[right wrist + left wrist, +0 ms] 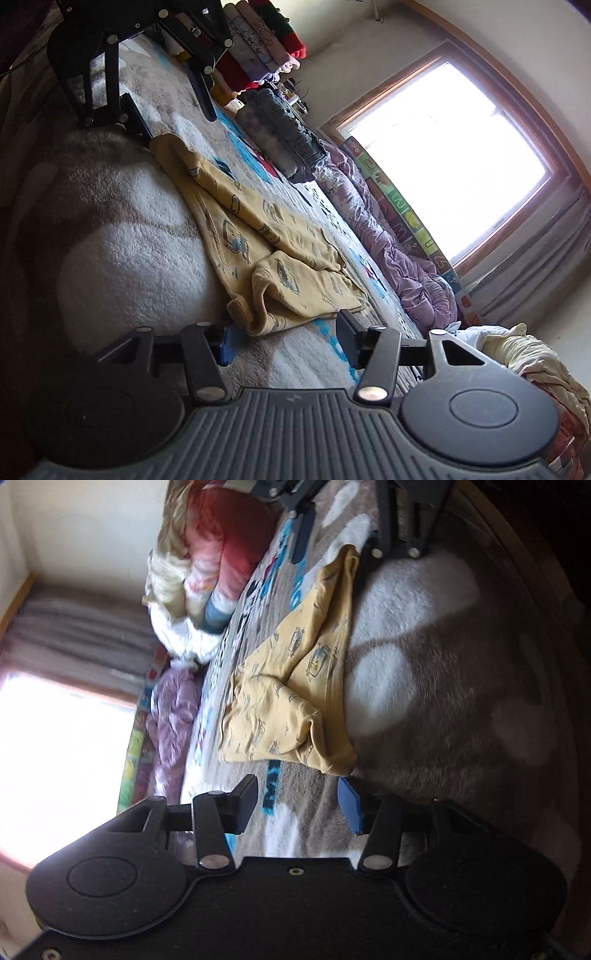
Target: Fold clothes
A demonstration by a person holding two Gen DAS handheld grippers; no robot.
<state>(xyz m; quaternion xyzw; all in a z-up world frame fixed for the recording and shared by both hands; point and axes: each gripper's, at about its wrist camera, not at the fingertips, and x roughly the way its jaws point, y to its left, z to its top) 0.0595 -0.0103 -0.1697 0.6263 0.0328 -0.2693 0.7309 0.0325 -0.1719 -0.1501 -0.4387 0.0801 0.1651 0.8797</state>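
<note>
Garment, yellow with printed vehicles — lies crumpled and partly doubled over on the patterned fleece blanket of the bed, one gripper at each end. Left gripper fingers spread apart, empty, just short of the near hem; right gripper likewise spread and empty — a placing that suits taking both ends.

We see a bed covered by a fluffy grey-white blanket with blue print; directly on it lie a crumpled yellow printed garment, a purple quilt along the far edge, and piled clothes
</note>
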